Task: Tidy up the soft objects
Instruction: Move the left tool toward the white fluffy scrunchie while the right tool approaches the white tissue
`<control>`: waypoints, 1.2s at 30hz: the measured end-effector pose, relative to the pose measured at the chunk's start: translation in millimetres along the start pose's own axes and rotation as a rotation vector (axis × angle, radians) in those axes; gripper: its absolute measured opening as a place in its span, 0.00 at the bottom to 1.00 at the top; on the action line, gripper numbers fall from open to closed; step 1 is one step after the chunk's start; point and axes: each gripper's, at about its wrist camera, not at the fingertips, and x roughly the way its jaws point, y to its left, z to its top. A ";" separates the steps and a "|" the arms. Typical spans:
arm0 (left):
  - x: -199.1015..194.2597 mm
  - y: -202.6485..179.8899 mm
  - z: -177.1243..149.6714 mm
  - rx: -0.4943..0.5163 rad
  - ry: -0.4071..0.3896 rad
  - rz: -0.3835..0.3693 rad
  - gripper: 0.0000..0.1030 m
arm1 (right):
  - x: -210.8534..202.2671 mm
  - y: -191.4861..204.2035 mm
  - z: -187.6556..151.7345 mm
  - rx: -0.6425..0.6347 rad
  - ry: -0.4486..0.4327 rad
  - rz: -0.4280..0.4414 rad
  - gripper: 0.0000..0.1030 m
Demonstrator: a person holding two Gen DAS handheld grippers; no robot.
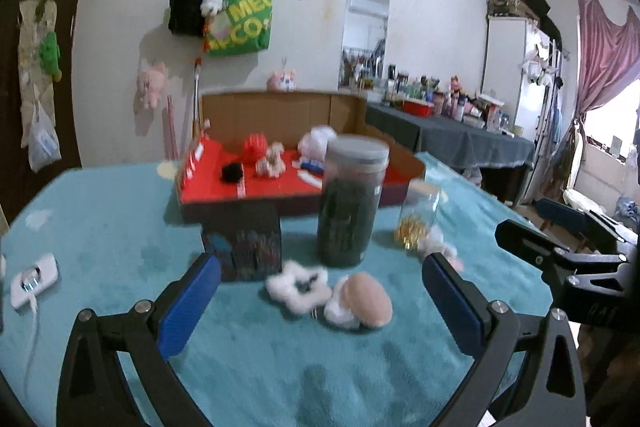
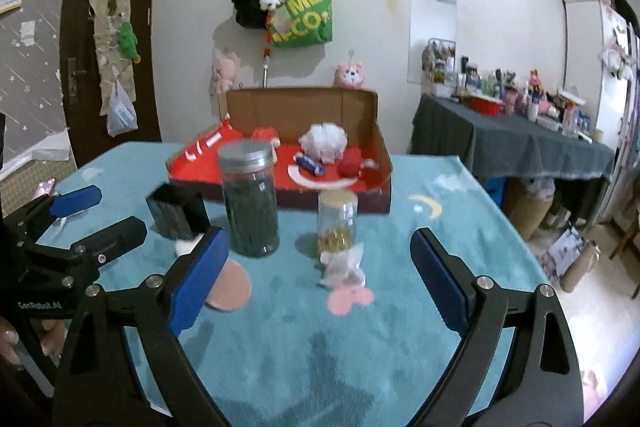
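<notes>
Teal cloth over surface (image 1: 120, 227), soft white scrunchie (image 1: 298, 285) and tan puff (image 1: 368, 301) lying close before left tool (image 1: 320, 301), spread wide, empty. Right tool (image 2: 320, 279) likewise wide and empty, facing small white pouch (image 2: 344, 267). Approach step; next, closing on one, carrying to red-lined box (image 1: 280, 187).

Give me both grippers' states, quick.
Left gripper: open, holding nothing.
Right gripper: open, holding nothing.
</notes>
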 end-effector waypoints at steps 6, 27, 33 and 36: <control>19.0 6.2 -21.4 -0.029 0.076 0.010 1.00 | 18.4 -1.1 -26.9 0.019 0.076 0.001 0.90; 51.0 17.4 -22.6 -0.042 0.232 -0.005 1.00 | 55.7 -11.3 -38.5 0.038 0.210 0.023 0.90; 57.5 10.2 -12.7 -0.009 0.256 -0.059 1.00 | 73.2 -24.0 -30.4 0.032 0.266 0.050 0.90; 64.2 10.5 -6.7 -0.007 0.266 -0.049 0.98 | 82.1 -31.6 -24.2 0.038 0.286 0.065 0.90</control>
